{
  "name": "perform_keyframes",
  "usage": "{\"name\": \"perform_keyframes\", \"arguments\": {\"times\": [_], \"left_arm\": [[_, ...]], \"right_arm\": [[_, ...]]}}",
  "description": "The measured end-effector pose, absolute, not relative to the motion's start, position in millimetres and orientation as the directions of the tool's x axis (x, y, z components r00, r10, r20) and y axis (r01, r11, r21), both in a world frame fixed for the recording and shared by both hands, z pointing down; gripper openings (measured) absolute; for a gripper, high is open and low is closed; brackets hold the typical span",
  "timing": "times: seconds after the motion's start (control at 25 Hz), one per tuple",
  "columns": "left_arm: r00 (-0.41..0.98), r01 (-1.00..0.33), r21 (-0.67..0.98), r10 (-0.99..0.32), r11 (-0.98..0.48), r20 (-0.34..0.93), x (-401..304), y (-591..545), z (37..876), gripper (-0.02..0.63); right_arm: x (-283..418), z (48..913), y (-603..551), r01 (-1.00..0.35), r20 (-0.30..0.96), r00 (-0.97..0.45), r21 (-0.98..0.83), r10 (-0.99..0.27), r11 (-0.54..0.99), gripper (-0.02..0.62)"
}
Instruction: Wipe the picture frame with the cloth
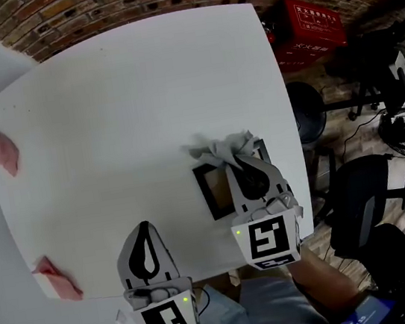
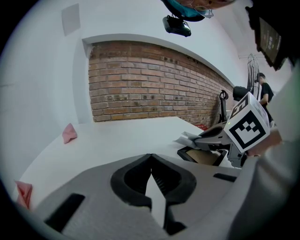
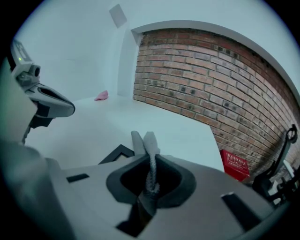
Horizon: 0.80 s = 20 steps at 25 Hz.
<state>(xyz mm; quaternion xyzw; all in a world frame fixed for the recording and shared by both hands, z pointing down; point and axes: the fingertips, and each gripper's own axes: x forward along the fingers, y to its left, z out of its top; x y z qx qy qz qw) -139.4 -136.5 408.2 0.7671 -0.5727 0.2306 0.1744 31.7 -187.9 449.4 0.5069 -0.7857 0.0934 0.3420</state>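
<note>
the right gripper (image 1: 246, 167) pinches the cloth (image 1: 219, 147) at the picture frame's (image 1: 211, 192) far edge. the left gripper (image 1: 145, 230), closed and empty, sits nearby.

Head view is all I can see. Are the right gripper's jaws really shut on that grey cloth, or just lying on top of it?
Observer: They are shut on it. In the right gripper view, the right gripper has its jaws pinched on the cloth, and a fold sticks out past their tips.
Visitor: Is the left one holding anything?
Observer: No. The left gripper view shows the left gripper with its jaws meeting at the tips and nothing between them.
Visitor: Is anyone else in the room?
Observer: Yes. The left gripper view catches a person standing in the background at the far right.
</note>
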Motion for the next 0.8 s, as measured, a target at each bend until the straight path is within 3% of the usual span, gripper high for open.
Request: {"name": "perform_keyframes", "arguments": {"times": [0.8], "left_arm": [[0.281, -0.942, 0.004, -0.781, -0.335, 0.558, -96.8, -156.0, 408.5, 0.009]], "right_arm": [[76.7, 450.0, -198.6, -0.881, 0.63, -0.208, 0.211, -0.748, 0.423, 0.031]]}}
